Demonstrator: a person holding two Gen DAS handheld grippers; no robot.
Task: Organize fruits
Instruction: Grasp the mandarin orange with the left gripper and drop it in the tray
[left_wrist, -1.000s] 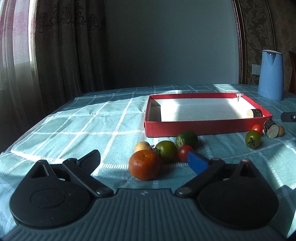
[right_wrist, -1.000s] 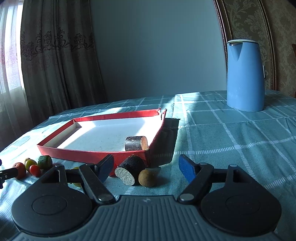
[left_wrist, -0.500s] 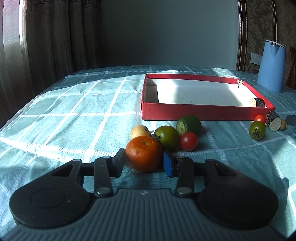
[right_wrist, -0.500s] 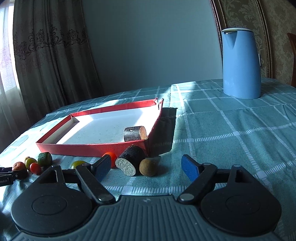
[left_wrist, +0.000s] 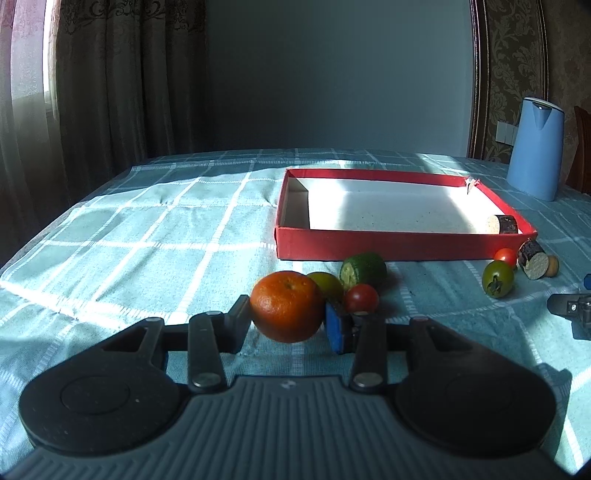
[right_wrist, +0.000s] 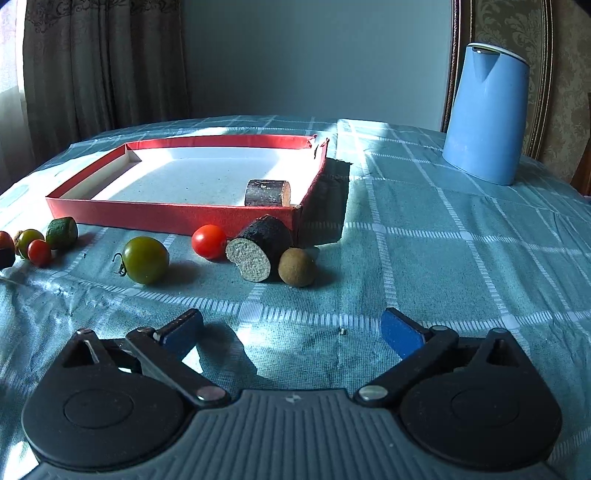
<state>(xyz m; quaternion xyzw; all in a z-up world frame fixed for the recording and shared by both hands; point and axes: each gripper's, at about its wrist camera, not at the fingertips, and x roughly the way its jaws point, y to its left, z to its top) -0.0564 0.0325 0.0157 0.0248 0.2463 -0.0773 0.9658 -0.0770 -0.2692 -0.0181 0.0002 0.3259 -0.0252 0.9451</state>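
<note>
**Q:** What do your fingers have just now?

**A:** My left gripper (left_wrist: 288, 319) is pinched on the orange (left_wrist: 287, 305), one finger (left_wrist: 240, 317) at each flank, the fruit carried just clear of the checked worktop (left_wrist: 147, 236). My right gripper (right_wrist: 291, 332) hangs with its fingers spread wide and nothing between them.

**Q:** Which way does the orange go?

**A:** Ahead and slightly right, I judge. The red tray (left_wrist: 388, 248) lies beyond the fingertips, its long side broadside to me and its near wall facing the fruit, so the left hand is the one placed for the drop.

**Q:** What stands between?

**A:** A green tomato (left_wrist: 327, 284), a red cherry tomato (left_wrist: 362, 298) and a cut green fruit (left_wrist: 364, 266) huddle just past the orange, before the tray wall. I would carry high over them and over the wall.

**Q:** And farther out?

**A:** One brown cut piece (right_wrist: 266, 192) already lies in the tray's near right corner. Outside that corner sit a second green tomato (right_wrist: 145, 260), a second red tomato (right_wrist: 209, 241), a dark cut chunk (right_wrist: 258, 248) and a small brown fruit (right_wrist: 297, 272), nearer my right hand. A blue kettle (right_wrist: 484, 114) stands well apart.
</note>
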